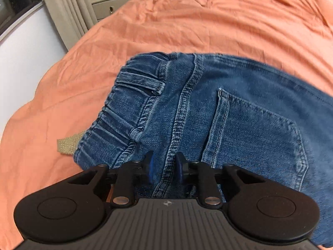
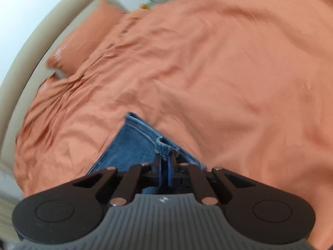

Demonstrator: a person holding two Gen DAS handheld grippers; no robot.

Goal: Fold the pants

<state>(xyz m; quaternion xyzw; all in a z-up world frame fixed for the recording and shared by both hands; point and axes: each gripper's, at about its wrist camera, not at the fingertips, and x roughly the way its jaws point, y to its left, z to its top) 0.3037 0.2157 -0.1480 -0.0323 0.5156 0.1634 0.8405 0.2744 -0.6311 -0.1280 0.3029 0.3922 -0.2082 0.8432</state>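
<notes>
**Both grippers on the jeans, fold barely begun**

One pair of blue jeans (image 1: 208, 104) lies on the orange bedspread (image 1: 208, 20), filling the lower right of the left view, back pocket up. The left gripper (image 1: 164, 167) has its jaws narrowed onto the seat seam, apparently pinching denim. The right gripper (image 2: 164, 166) is clamped tight on a hem at lower centre. I'd say the folding is yet to come. Two grippers, one pillow (image 2: 83, 35).

We see the left gripper (image 1: 164, 167) and right gripper (image 2: 164, 167) alike: ribbed grey bodies, matte black disc-ended arms. Silver pivot screws join the links; blue pads (image 1: 150, 167) line the fingers.
</notes>
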